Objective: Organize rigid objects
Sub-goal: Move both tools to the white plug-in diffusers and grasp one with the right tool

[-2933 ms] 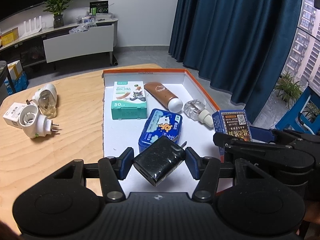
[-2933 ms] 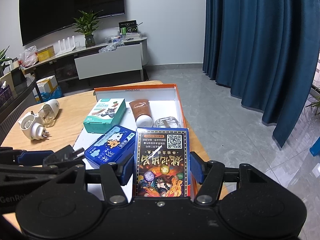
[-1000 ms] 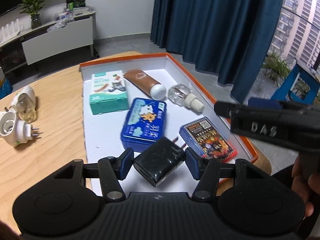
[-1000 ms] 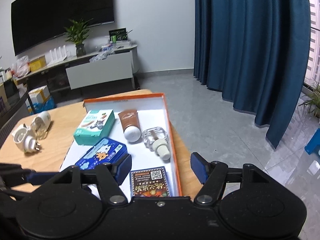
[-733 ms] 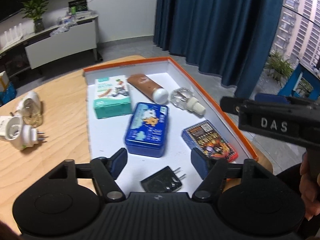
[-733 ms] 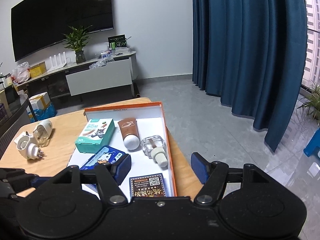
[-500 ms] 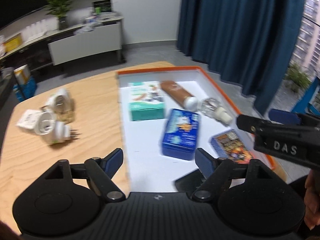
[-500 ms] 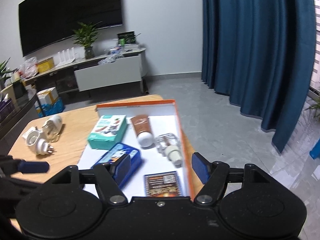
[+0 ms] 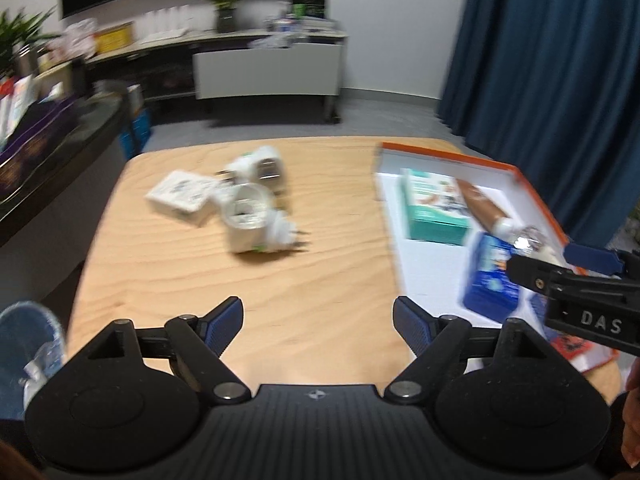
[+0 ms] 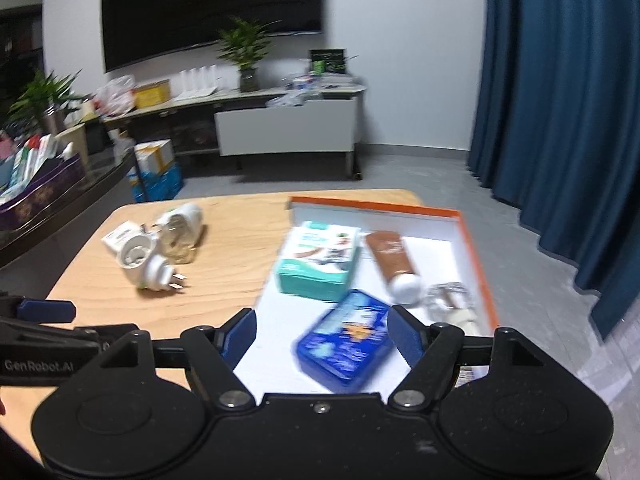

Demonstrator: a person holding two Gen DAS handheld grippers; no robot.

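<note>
Left gripper (image 9: 318, 316) spread wide, empty, above table (image 9: 192, 280); right gripper (image 10: 322, 330) likewise, over tray (image 10: 474, 240).

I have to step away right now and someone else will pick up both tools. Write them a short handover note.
Left tool: open, holding nothing, over the bare wooden table.
Right tool: open, holding nothing, above the orange-rimmed tray.
In the tray: teal box, brown tube, blue tin, clear bottle, and a card box, mostly hidden by the tools.
Left: white plug adapter, second plug-in unit and flat white box remain on the table.
</note>
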